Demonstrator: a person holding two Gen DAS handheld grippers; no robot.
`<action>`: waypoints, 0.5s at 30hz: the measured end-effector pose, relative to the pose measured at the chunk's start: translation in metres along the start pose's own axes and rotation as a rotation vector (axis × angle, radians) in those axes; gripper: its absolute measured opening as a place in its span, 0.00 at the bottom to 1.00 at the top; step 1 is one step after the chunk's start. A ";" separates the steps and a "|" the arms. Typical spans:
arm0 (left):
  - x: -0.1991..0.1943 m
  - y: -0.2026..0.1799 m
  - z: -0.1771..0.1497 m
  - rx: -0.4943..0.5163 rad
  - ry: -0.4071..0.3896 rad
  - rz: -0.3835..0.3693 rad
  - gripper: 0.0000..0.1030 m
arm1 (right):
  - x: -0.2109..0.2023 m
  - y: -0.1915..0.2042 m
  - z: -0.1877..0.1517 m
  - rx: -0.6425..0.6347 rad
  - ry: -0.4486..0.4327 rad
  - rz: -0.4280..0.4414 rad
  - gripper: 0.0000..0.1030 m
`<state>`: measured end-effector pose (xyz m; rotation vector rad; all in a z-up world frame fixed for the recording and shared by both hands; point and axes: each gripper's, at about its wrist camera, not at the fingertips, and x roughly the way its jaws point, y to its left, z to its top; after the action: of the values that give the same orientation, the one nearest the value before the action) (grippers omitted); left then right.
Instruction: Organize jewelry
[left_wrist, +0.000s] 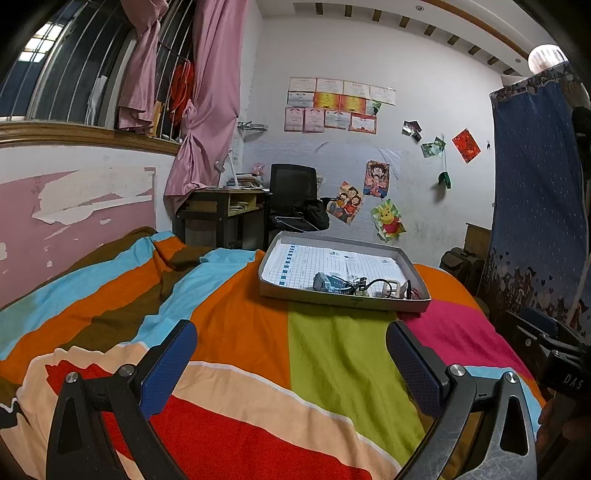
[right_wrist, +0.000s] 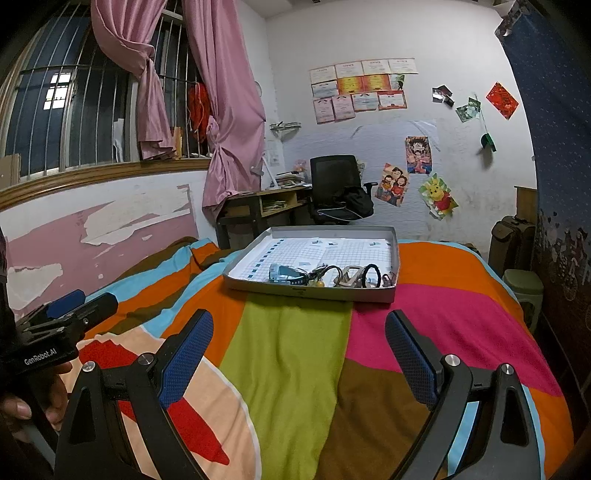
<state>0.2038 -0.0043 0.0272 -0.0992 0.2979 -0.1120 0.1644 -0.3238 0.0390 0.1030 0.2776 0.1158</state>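
Two grippers hang low over the bed, both spread wide and holding nothing. The left gripper (left_wrist: 291, 339) has its blue-padded fingers (left_wrist: 170, 365) far apart above the striped bedspread (left_wrist: 229, 314); the right gripper (right_wrist: 299, 332) is parted just as wide, over the green and brown bands. From the right wrist view, the left gripper's body (right_wrist: 55, 325) shows at about nine o'clock, with a hand (right_wrist: 44, 391) wrapped round its handle.

Ahead of both, at twelve o'clock and well apart from the fingers, a shallow grey box lid (left_wrist: 343, 301) lies flat on the bedspread, lined with gridded paper. The jewelry (right_wrist: 332, 276) sits bunched along its near edge, toward the right corner: a watch with a pale blue strap (right_wrist: 288, 275), a black cord bracelet (right_wrist: 371, 275) and some smaller pieces too tangled to tell apart.

Beyond the bed, a black office chair (left_wrist: 293, 195) stands at a small desk (left_wrist: 225, 206), with pink curtains (left_wrist: 210, 110) at eleven o'clock and posters (left_wrist: 376, 177) on the white wall.
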 end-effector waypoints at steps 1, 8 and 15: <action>0.000 -0.002 0.000 0.001 0.000 0.001 1.00 | 0.000 0.000 0.000 0.000 0.001 0.000 0.89; 0.000 0.000 0.000 0.003 0.002 -0.001 1.00 | 0.000 0.002 -0.001 -0.002 0.003 0.002 0.89; 0.010 0.012 -0.003 0.002 0.036 0.012 1.00 | -0.001 0.004 -0.003 -0.007 0.004 0.005 0.89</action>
<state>0.2132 0.0058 0.0205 -0.0930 0.3344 -0.1026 0.1625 -0.3197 0.0365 0.0965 0.2807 0.1221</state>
